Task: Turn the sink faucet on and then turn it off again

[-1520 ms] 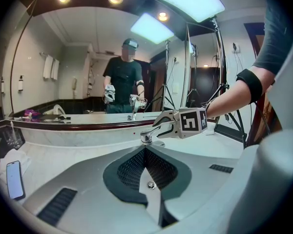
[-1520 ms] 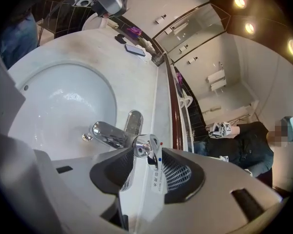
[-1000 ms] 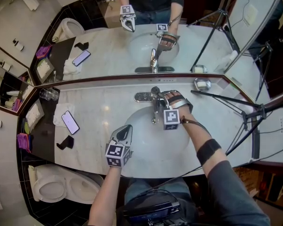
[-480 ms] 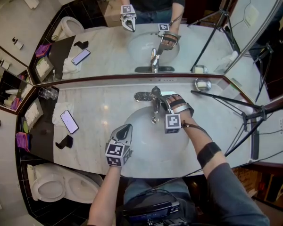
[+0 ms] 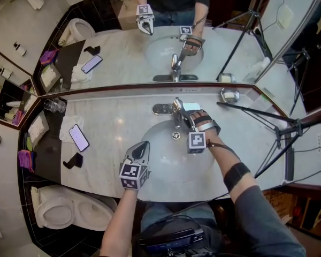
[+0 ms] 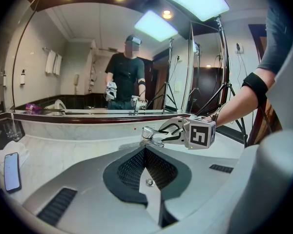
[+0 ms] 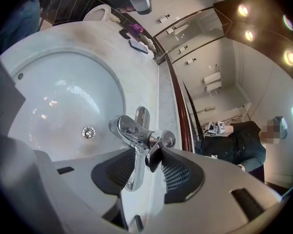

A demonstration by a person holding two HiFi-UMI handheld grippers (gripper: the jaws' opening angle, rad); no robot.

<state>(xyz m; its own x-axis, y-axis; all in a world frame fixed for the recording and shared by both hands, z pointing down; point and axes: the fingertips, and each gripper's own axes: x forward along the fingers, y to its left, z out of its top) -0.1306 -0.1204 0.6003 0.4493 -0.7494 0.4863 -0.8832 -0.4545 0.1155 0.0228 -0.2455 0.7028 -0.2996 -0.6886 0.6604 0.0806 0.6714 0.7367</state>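
- The faucet (image 7: 132, 130) stands at the back edge of the basin (image 5: 166, 162). We see no water leaving it, so we judge that turning it on is the step in hand.
- Our right gripper (image 5: 182, 111) reaches it from the side. Its jaws have just been closing, with the chrome lever (image 7: 135, 172) between them. The fingers stand apart on either side and do not yet pinch it.
- We close until both pads bear evenly on the lever before we move it, since polished chrome likely slips under one pad alone.
- We then swing the lever gently along its own hinge path without wrenching sideways, and we watch above the drain (image 5: 175, 136) for the stream.
- Our left gripper (image 5: 143, 145) hovers over the near side of the basin, fingers pressed together and holding nothing. It is best kept there, away from the water.
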